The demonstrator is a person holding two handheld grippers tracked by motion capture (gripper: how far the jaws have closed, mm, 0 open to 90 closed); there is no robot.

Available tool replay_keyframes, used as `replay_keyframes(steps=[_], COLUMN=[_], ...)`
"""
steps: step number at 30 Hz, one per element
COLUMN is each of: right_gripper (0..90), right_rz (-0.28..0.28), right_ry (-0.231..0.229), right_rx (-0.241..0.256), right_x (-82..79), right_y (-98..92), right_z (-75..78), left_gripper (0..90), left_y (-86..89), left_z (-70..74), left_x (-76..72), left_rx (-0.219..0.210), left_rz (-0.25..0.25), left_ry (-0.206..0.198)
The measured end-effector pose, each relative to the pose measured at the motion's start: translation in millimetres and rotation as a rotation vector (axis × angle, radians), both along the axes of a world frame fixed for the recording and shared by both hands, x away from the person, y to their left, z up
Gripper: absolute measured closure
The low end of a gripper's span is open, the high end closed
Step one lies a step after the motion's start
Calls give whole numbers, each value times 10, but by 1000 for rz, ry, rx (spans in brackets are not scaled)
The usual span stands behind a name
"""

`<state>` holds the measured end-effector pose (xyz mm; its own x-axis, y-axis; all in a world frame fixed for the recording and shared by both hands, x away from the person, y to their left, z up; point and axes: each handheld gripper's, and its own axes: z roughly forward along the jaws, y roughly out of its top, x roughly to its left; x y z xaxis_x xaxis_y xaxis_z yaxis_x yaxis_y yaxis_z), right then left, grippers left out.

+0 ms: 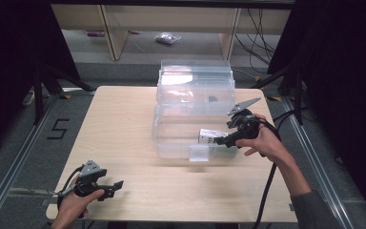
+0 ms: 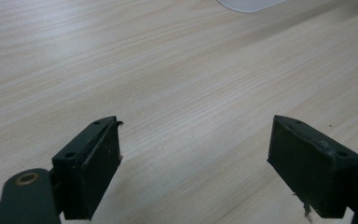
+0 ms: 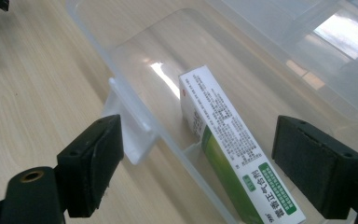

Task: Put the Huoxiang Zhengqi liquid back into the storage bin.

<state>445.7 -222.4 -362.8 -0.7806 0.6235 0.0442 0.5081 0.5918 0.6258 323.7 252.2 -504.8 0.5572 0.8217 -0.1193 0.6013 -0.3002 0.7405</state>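
Right gripper view is showing the right gripper (image 3: 196,172) with its two black jaws standing wide apart, one outside the front wall of a clear plastic box (image 3: 135,112) and the other over its inside. Between them a small carton (image 3: 233,149) is lying inside the box, against that front wall; neither jaw is touching it, as far as the frame shows. The carton is white with a green band, carrying dense small print and a square code on its white face and white Chinese characters on the green; the print is too small to read. A clear latch tab (image 3: 126,126) is sticking out from the box wall over the wooden table (image 3: 32,93).

From the high view, the right gripper (image 1: 226,139) is reaching into the box (image 1: 171,138) near its front right corner, just beside the carton (image 1: 209,135). The left gripper (image 1: 116,187) is sitting low over the table's near left corner, well apart from the box. Its jaws are spread wide in the left gripper view (image 2: 193,163), holding nothing, with bare wood beneath them.
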Motion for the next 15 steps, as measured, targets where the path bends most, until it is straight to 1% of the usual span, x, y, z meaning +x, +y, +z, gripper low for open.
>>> replay_keyframes(steps=[1,2,3,4,5,6,7,8,9,10,11,12,13,14,15], right_gripper=[174,174,174,174,174,173,173,173,173,172,172,172,172,172,171], right_rz=[-8,-14,-1,-7,-21,-10,-15,-8,-6,-8,-1,-25,-6,-11,-19], right_ry=[-14,-8,-16,-22,-12,-35,-15,-35,-21,-30,-31,-29,-26,-38,-23], right_rx=[12,10,13,16,25,26,25,34,37,31,38,50,35,38,49], right_x=[-17,-33,-40,-66,-89,-92,-118,-123,-134,-144,-144,-156,-159,-166,-190], right_y=[2,-6,-15,-15,-15,-17,-13,-12,-15,-18,-19,-11,-19,-20,-14], right_z=[-18,-18,-24,-36,-27,-48,-37,-55,-60,-75,-90,-99,-98,-103,-109], left_gripper=[161,161,161,161,161,161,161,161,161,161,161,161,161,161,161], left_y=[-1,-1,-2,-1,-2,-5,-4,-6,3,1,1,0,1,2,2], left_z=[-1,-9,3,5,-1,-8,-10,-3,3,1,0,3,3,6,6], left_x=[-1,1,0,0,0,-1,-1,-2,3,1,1,-1,0,-1,-1], left_rx=[0,-5,3,4,0,-3,-4,-3,2,-1,-2,1,2,4,3], left_rz=[-1,-1,0,1,1,5,4,7,-6,-2,-2,1,2,1,0], left_ry=[-2,-10,-1,1,-1,-9,-11,-5,0,-1,-1,2,0,3,2])
